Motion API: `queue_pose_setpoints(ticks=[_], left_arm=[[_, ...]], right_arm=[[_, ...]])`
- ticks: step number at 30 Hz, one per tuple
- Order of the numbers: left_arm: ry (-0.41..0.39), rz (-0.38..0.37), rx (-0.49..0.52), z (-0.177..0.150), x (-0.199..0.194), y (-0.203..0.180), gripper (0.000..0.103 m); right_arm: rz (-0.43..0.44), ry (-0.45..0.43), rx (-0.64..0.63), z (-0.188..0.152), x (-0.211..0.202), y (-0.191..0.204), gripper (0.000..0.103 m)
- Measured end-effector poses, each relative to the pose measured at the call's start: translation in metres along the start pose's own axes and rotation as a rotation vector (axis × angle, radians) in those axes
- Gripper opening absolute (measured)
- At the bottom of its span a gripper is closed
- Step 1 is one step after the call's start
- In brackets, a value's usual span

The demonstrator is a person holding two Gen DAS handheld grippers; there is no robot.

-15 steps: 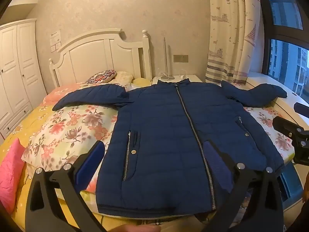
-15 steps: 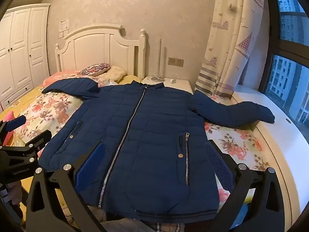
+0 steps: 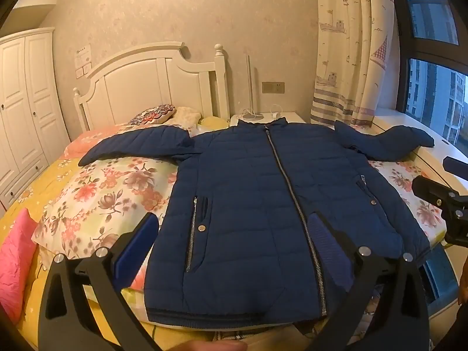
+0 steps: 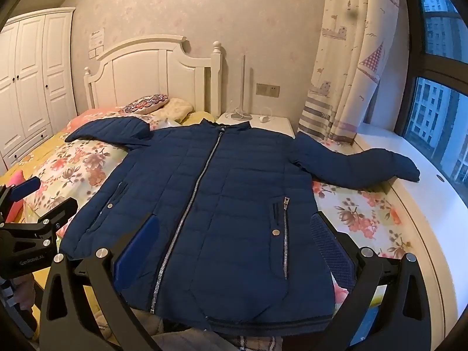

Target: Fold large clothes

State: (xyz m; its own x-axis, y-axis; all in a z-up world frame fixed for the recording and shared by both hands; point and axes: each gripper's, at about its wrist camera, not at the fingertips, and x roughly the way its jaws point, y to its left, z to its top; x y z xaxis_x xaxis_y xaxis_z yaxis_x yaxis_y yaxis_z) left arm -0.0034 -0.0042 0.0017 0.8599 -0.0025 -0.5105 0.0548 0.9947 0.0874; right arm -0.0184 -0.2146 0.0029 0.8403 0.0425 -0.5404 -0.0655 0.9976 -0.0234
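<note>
Grippers (image 3: 234,248) (image 4: 234,248) above jacket (image 3: 263,204), jaws spread.

The bed (image 3: 49,184), white-headboarded, carried a floral quilt (image 3: 111,193) over a yellow sheet (image 3: 32,188). A navy padded jacket (image 3: 263,204) lay flat on the quilt, zipped, sleeves spread. Pillows (image 3: 153,114) sat by the headboard; a pink cushion (image 3: 14,260) lay at the near-left edge.
</note>
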Motion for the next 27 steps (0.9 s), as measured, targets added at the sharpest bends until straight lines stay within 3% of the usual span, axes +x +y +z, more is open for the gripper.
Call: queue_pose_setpoints(ticks=[27], left_arm=[[0.012,-0.01,0.003,-0.0032,0.0082,-0.0016,0.101]], right_arm=[[0.034,0.013,0.016,-0.0013,0.0026,-0.0014,0.099]])
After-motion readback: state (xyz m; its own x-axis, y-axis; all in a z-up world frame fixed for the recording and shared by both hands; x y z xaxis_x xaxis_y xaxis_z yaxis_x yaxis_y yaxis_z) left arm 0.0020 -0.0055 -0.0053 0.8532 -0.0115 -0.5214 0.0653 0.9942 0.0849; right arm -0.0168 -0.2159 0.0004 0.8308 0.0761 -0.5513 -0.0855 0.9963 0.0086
